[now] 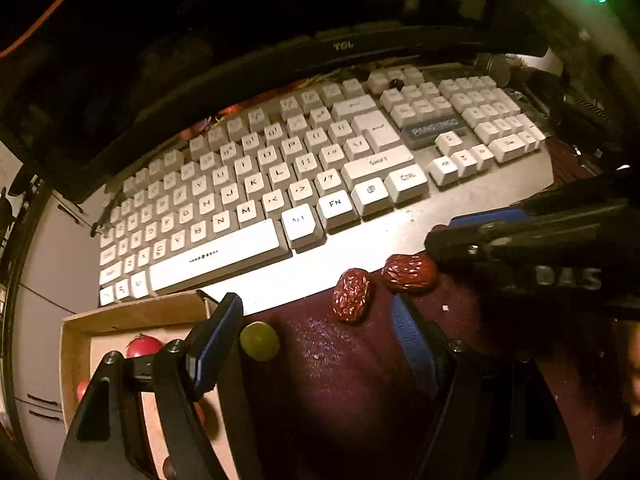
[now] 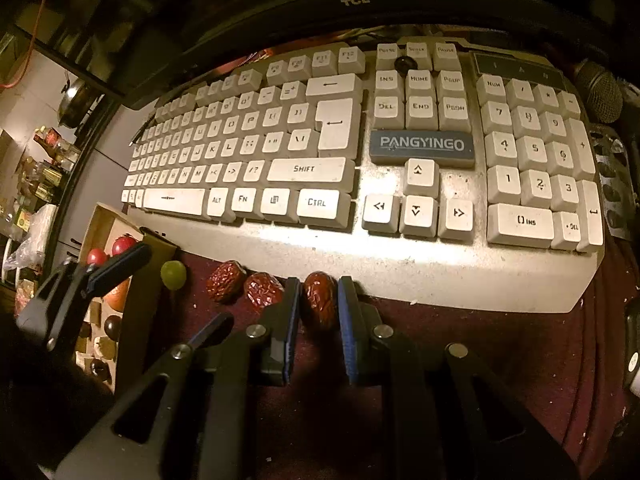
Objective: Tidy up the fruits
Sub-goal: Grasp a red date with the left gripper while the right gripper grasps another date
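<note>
A: Start big. What carries it all?

B: A desk (image 2: 500, 360) under a dark red cloth, with a keyboard (image 2: 360, 152) across the back. A cardboard box (image 2: 106, 220) sits at the keyboard's left end, already holding small red fruits and darker bits.

A: And the loose fruit?

B: Three dried dates along the keyboard's front edge, plus a green grape (image 2: 173, 275) just beside the box. The right gripper (image 2: 319, 300) is clamped on the right date (image 2: 318, 296), pads on both flanks. The other two dates (image 1: 353, 295) (image 1: 410, 273) lie free, just beside it.

A: How should a date handle?

B: My guess: light, wrinkled, leathery, a bit yielding, so not slippery. Across the middle, as here, seems right. The grape looks smooth and round; it would likely roll and bruise, so gentle pressure.

A: The left gripper (image 1: 316, 332)?

B: Its jaws stand wide with nothing between, one finger over the box's corner.

A: What's unclear?

B: The box's contents are dim and partly covered; I can't name the dark pieces. The held date's underside is hidden.
</note>
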### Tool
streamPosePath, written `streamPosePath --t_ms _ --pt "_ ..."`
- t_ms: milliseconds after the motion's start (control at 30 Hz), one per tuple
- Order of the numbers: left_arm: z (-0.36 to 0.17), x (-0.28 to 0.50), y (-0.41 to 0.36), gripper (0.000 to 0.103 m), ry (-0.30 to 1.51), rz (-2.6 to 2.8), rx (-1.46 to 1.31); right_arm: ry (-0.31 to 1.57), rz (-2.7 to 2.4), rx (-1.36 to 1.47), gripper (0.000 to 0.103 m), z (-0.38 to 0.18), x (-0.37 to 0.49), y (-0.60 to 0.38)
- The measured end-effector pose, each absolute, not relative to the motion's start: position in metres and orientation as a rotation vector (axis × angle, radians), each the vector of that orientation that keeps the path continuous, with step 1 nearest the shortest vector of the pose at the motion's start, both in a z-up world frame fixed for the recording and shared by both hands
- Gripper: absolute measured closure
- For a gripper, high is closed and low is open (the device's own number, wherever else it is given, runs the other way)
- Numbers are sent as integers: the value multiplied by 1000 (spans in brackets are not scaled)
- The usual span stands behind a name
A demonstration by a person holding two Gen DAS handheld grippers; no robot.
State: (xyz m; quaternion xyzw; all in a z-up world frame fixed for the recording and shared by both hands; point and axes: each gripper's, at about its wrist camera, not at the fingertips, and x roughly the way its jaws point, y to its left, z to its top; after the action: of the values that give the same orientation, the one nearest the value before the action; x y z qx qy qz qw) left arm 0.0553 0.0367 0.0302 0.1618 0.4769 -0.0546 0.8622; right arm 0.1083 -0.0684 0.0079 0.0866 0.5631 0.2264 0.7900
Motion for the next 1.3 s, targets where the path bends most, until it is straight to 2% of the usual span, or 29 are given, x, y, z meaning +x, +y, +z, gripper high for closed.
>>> streamPosePath --t_ms 167,233,300,400,467,900,1300 --pt "22 64 37 38 1018 -138 325 1214 490 192 82 8 109 -71" --pt "22 66 36 46 1022 -154 313 1213 489 191 82 7 108 -69" --pt "22 66 35 63 1026 -177 300 1213 489 183 82 8 108 -69" --pt "21 66 29 77 1028 -205 300 1211 486 160 82 9 105 -68" --pt "19 68 27 83 1035 -224 284 1206 480 140 82 10 103 -66" --pt "19 58 47 85 1102 -219 100 1208 484 148 82 13 102 -62" --pt "21 54 47 85 1101 -170 115 1223 478 174 82 9 101 -69"
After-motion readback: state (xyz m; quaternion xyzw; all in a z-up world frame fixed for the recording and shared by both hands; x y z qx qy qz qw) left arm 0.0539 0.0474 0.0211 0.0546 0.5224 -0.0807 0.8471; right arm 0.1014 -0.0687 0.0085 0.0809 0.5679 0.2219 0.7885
